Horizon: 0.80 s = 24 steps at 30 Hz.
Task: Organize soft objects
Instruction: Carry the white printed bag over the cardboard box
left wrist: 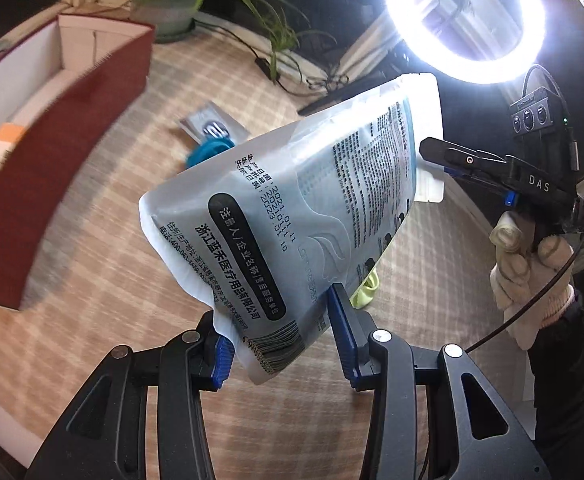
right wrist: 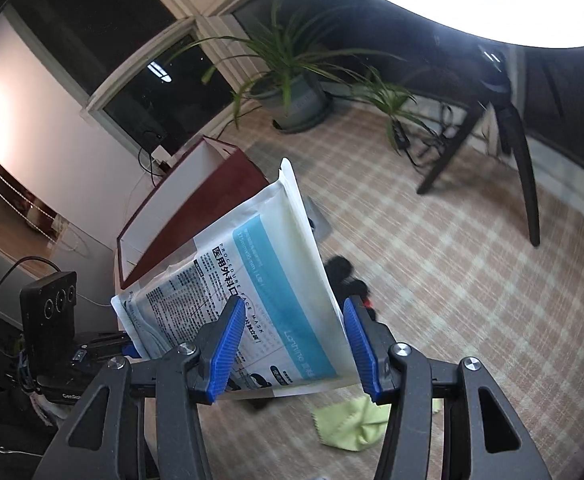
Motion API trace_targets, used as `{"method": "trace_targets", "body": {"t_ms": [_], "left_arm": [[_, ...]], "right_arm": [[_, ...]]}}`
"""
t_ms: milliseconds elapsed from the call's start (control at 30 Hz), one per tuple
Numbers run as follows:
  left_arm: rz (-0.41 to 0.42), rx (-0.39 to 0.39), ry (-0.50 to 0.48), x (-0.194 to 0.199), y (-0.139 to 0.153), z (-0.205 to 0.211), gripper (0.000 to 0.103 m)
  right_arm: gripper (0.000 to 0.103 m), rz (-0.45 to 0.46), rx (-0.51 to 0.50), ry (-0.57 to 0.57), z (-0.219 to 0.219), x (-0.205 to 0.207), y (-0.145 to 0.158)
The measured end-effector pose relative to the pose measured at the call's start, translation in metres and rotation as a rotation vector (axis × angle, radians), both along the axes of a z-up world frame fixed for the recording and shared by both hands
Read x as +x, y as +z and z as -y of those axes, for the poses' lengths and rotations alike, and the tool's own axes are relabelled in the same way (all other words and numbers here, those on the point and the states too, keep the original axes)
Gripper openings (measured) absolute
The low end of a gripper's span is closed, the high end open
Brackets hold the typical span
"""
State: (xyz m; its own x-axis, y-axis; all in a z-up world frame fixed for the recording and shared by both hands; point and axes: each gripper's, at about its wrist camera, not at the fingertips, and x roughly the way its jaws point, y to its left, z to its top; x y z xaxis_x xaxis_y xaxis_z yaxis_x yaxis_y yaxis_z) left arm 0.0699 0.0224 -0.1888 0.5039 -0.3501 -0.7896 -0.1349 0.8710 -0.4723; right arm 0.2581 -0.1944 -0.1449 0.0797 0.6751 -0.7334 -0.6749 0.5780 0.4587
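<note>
A soft white and blue face mask pack hangs in the air between both grippers. My left gripper is closed on its bottom corner, blue pads pressing each side. The right gripper shows at the right of the left wrist view, beside the pack's top edge. In the right wrist view the pack stands between the blue pads of my right gripper, which sit wide apart around it. A yellow-green cloth lies on the checked tablecloth below. A black fuzzy item lies behind the pack.
A dark red open box with a white inside stands at the left; it also shows in the right wrist view. A blue item on a small packet lies on the table. A potted plant, a ring light and its stand legs are at the back.
</note>
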Motion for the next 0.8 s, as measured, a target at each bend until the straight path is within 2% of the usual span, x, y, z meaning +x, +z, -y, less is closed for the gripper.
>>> {"method": "trace_targets", "body": {"t_ms": [300, 800], "left_arm": [[0.046, -0.012, 0.055, -0.017, 0.022, -0.067, 0.040], [0.109, -0.020, 0.180, -0.046, 0.043, -0.182, 0.040]], "right_arm": [[0.048, 0.060, -0.042, 0.025, -0.077, -0.019, 0.032], [0.048, 0.101, -0.039, 0.102, -0.220, -0.030, 0.066]]}}
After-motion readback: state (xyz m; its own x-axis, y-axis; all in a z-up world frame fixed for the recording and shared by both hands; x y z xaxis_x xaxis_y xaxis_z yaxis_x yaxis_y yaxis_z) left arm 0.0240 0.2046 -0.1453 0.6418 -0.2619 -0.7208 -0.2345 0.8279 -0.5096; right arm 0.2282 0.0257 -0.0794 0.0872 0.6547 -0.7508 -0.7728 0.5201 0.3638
